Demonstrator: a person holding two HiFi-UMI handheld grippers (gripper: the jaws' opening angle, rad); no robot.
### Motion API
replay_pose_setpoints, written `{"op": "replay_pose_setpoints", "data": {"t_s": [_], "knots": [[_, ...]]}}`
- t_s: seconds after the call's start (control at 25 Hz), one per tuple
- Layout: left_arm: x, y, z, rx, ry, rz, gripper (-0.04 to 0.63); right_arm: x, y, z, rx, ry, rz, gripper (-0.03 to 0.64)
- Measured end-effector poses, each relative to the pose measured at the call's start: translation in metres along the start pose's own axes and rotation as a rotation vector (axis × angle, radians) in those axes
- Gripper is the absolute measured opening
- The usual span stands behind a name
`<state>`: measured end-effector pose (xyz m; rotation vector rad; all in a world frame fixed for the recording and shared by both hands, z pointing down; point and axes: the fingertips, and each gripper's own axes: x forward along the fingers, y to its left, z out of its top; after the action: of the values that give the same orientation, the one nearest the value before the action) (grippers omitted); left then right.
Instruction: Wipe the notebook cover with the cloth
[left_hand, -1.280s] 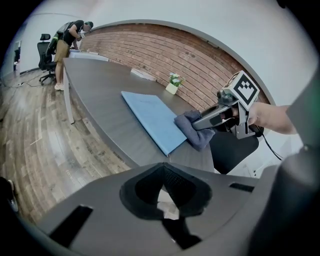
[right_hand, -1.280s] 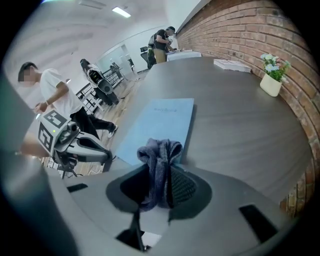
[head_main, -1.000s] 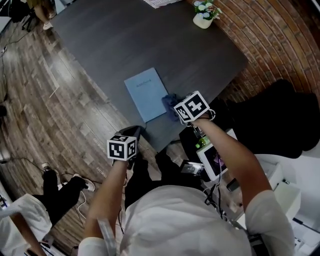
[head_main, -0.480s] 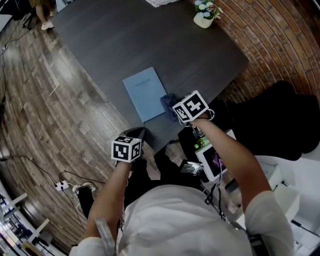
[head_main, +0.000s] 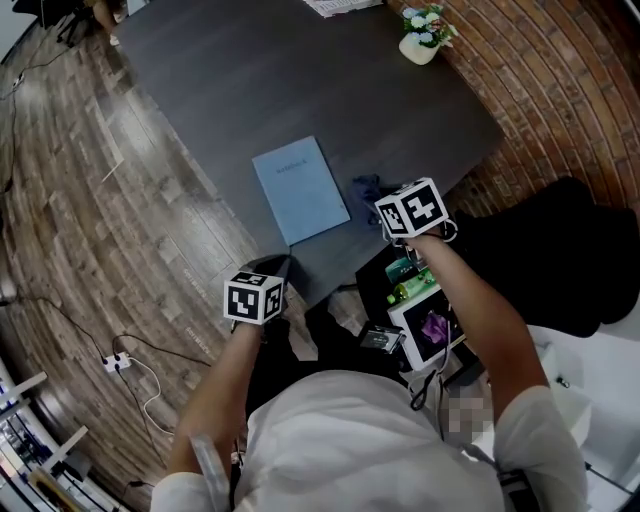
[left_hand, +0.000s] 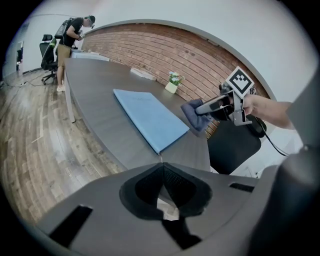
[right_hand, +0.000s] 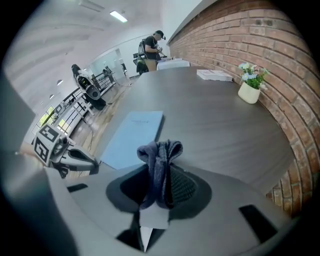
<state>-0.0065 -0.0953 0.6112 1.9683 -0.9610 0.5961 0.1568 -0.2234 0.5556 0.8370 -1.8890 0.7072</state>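
A light blue notebook (head_main: 300, 190) lies flat on the dark table (head_main: 250, 70), close to its near edge. My right gripper (head_main: 377, 200) is shut on a bunched dark blue cloth (head_main: 366, 188), just right of the notebook and not touching it. In the right gripper view the cloth (right_hand: 159, 160) stands up between the jaws of the right gripper (right_hand: 159, 186), with the notebook (right_hand: 132, 134) beyond it. My left gripper (head_main: 277, 266) hovers at the table's near edge, jaws shut on nothing. The left gripper view shows the left gripper (left_hand: 161, 166), the notebook (left_hand: 150, 117) and the cloth (left_hand: 194, 114).
A small white pot of flowers (head_main: 422, 38) and some papers (head_main: 335, 6) sit at the table's far side by the brick wall. A black chair (head_main: 560, 240) stands to the right. A person (left_hand: 70, 45) stands at the far end of the table.
My right gripper has carried the cloth to the right, off the notebook's near right corner. The left gripper has stayed near the table edge.
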Motion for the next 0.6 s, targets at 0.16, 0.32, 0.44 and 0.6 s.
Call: {"op": "replay_pose_setpoints", "data": {"t_s": [0.16, 0.32, 0.44, 0.6], "knots": [[-0.004, -0.008, 0.008, 0.000, -0.058, -0.015, 0.009, -0.006, 0.025, 0.031, -0.038, -0.078, 0.065, 0.107], [0.000, -0.015, 0.008, 0.003, -0.057, -0.019, 0.009, 0.003, 0.068, 0.048, -0.116, -0.095, 0.151, 0.107], [0.004, -0.010, 0.002, -0.015, -0.034, -0.001, 0.009, 0.017, 0.102, 0.052, -0.172, -0.083, 0.207, 0.107], [0.005, -0.008, 0.001, -0.036, -0.030, 0.002, 0.008, 0.033, 0.139, 0.055, -0.204, -0.070, 0.275, 0.107]]}}
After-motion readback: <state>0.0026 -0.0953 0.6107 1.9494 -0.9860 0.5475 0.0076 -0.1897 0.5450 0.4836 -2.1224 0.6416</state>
